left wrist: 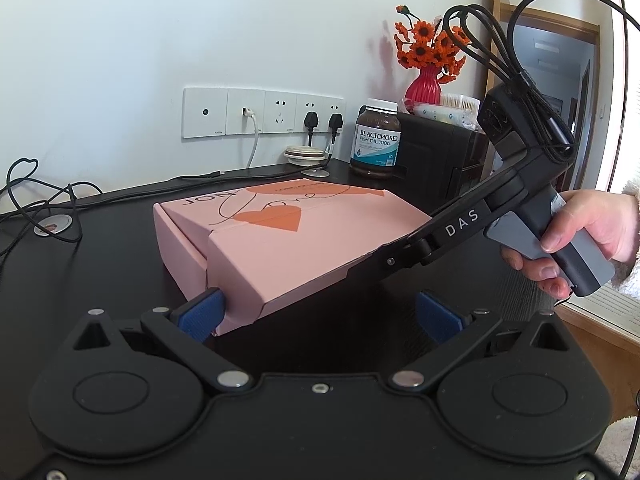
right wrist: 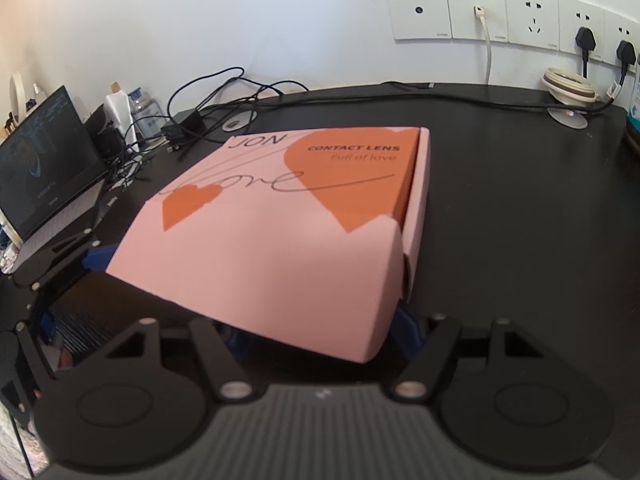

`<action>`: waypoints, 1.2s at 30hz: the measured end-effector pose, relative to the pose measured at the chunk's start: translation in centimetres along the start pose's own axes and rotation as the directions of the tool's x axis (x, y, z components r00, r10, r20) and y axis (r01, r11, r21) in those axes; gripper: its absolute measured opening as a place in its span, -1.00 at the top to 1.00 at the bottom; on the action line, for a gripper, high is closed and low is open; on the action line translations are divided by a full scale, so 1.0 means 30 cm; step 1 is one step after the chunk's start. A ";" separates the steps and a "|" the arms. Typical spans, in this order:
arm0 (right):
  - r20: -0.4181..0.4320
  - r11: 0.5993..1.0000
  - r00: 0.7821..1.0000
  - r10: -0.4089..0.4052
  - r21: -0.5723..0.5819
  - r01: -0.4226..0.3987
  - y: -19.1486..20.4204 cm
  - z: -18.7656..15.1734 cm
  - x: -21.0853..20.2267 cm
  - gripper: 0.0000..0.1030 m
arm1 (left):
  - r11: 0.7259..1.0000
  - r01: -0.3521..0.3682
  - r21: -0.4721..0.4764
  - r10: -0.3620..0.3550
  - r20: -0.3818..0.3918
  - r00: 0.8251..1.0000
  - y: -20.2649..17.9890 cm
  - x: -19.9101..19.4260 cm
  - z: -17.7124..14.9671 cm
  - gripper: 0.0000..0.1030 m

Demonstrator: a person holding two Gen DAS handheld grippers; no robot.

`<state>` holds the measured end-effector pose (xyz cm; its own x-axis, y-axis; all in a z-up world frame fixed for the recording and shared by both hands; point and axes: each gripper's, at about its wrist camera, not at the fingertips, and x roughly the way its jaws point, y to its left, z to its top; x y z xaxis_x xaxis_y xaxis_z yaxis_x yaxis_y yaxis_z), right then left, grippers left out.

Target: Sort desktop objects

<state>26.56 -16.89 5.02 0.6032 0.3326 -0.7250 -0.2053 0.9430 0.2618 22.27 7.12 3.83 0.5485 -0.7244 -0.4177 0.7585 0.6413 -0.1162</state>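
Observation:
A pink cardboard box (left wrist: 280,248) printed with orange hearts lies on the black desk (left wrist: 100,264). Its lid's front flap slopes down toward me. My left gripper (left wrist: 320,316) is open, and its left blue pad (left wrist: 204,312) touches the box's near corner while the right pad stands apart. A hand (left wrist: 588,232) holds my right gripper (left wrist: 360,272) at the box's right edge. In the right wrist view the box (right wrist: 280,232) overhangs the right gripper (right wrist: 322,336). Its blue pads (right wrist: 408,328) stand wide apart and are mostly hidden under the flap. The left gripper (right wrist: 98,258) shows at the box's left corner.
Against the wall stand a fish oil bottle (left wrist: 376,140), a black drawer unit (left wrist: 440,148) with a red vase of orange flowers (left wrist: 424,84), and a round stack of lids (left wrist: 305,155). Cables (left wrist: 40,192) trail at back left. A laptop (right wrist: 44,160) sits far left.

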 end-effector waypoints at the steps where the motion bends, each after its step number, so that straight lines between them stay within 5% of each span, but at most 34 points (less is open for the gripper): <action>1: -0.001 1.000 1.000 -0.001 0.000 0.001 0.001 0.000 0.002 -0.34 | 1.000 0.001 -0.003 -0.001 -0.002 1.000 0.001 0.001 0.000 -1.00; 13: -0.027 0.999 0.999 0.032 -0.001 -0.032 -0.005 -0.003 -0.078 -0.40 | 1.000 0.017 -0.017 -0.017 -0.013 1.000 0.014 0.009 -0.001 -1.00; 22: 0.103 0.993 0.987 0.122 -0.013 -0.121 0.029 0.039 -0.260 -0.59 | 0.999 0.032 0.004 -0.032 -0.024 0.999 0.007 0.016 -0.001 -1.00; 27: 0.139 0.996 0.987 0.079 -0.059 -0.072 0.062 0.048 -0.263 -0.59 | 1.000 0.029 0.012 -0.028 -0.025 0.999 0.002 0.014 -0.002 -1.00; 32: 0.166 0.998 0.986 0.034 0.046 -0.042 -0.016 0.045 -0.224 -0.59 | 0.999 0.031 0.012 -0.031 -0.018 0.999 0.002 0.010 -0.003 -1.00; 36: 0.149 0.970 0.985 0.088 0.212 -0.119 -0.124 0.038 -0.155 -0.59 | 0.999 0.032 0.007 -0.032 -0.017 0.999 0.005 0.009 -0.003 -1.00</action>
<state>25.42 -21.96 8.14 0.6910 0.4093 -0.5959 -0.1074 0.8733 0.4752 22.52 7.05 3.61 0.5178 -0.7402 -0.4288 0.7782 0.6158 -0.1233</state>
